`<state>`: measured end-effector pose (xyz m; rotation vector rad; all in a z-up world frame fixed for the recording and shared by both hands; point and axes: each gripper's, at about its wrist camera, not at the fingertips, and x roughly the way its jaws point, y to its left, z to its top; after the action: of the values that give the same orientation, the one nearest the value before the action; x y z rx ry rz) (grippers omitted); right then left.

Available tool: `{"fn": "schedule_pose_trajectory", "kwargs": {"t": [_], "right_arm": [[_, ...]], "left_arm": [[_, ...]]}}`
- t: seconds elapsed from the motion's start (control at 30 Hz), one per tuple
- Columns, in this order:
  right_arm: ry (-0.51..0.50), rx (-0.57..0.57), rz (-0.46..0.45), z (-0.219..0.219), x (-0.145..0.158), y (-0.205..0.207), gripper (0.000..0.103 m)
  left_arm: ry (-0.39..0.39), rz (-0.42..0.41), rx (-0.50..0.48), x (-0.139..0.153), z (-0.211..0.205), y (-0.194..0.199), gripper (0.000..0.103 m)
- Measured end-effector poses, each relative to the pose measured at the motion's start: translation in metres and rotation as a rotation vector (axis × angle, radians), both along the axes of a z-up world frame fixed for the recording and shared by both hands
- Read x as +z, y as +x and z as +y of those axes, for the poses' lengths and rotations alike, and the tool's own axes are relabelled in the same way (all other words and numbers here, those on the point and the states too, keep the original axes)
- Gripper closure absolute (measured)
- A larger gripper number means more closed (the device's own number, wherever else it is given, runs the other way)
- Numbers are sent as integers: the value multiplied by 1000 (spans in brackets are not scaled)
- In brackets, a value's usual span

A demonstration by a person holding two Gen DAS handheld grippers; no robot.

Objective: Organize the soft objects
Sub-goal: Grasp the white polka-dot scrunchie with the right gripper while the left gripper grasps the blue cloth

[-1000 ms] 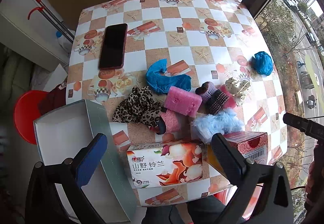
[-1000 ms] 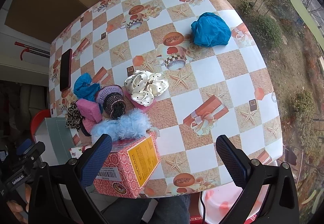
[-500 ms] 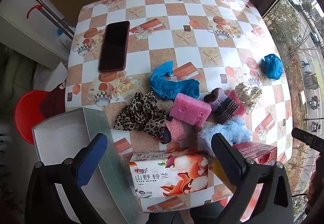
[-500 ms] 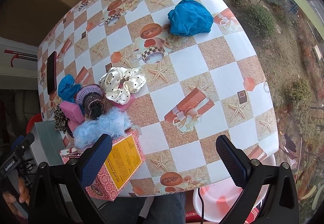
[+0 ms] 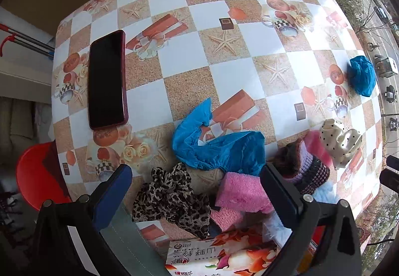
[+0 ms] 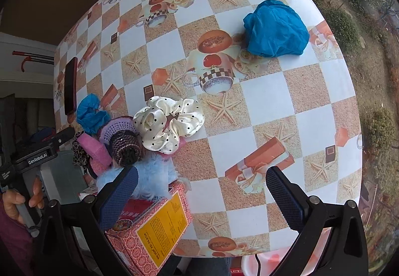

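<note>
While above the scrunchie pile (image 5: 174,197), both tongs (image 5: 197,188) (image 6: 200,191) wide apart, empty.

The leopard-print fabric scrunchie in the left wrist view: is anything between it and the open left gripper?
Nothing visible blocks it. The leopard-print fabric scrunchie lies uncovered just ahead of the left gripper, whose jaws are open; the pink fuzzy pad lies beside it.

Tablecloth (image 5: 174,91): white/sandy-tan checks with starfish, gift-box and teacup prints. Phone (image 5: 107,80), left of frame: black screen, dark red case. Centre: bright blue cloth (image 5: 219,148), leopard-print scrunchie (image 5: 172,198), pink sponge (image 5: 242,192). Cream scrunchie (image 6: 169,121) with black dots. Fluffy light-blue scrunchie (image 6: 154,176). Blue bundle (image 6: 275,29), upper right. Box (image 6: 152,231): red pattern, yellow panel. Gripper pads (image 6: 118,197) dark blue.
</note>
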<state>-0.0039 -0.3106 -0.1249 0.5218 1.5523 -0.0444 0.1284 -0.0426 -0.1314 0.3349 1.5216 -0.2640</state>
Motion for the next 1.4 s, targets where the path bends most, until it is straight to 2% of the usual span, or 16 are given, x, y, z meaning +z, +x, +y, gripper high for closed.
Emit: {"fn": "schedule_pose_trajectory", "kwargs": {"t": [0.17,0.3,0.33,0.4,0.43,0.47,0.5,0.57,0.6,0.67,0.83,1.13,1.23,1.4], "right_arm": [[10,74,5,23,-34,34,0],[13,108,36,41,-64,47,0],[14,111,42,44,-69,48,0],[21,108,46,47,-77,49,0],[23,102,44,48,-78,50,4],[29,96,45,48,-80,49,21],[41,90,53,48,-81,49,41],[66,71,64,46,-83,48,63],[69,62,57,44,-81,48,67],[50,53,29,37,-72,45,71],[19,43,-68,24,-39,37,71],[15,3,-155,7,15,11,71],[16,-2,-175,4,30,-2,71],[22,20,-206,6,53,-30,71]], "left_arm": [[35,25,-93,-36,-13,8,0],[55,55,-103,-62,-15,9,2],[69,56,-104,-66,-15,9,7],[97,68,-110,-77,-17,9,30],[106,92,-106,-83,-17,9,33],[92,95,-89,-83,-16,10,37],[77,106,-84,-83,-16,12,51],[23,133,-71,-82,-16,13,68],[18,119,-64,-79,-15,12,74],[-13,78,-46,-70,-12,11,79],[-49,-40,-15,-37,-6,4,80],[-59,-186,-17,41,-9,-28,80],[-68,-203,-16,60,-3,-43,80],[-69,-216,-13,82,7,-93,80]]}}
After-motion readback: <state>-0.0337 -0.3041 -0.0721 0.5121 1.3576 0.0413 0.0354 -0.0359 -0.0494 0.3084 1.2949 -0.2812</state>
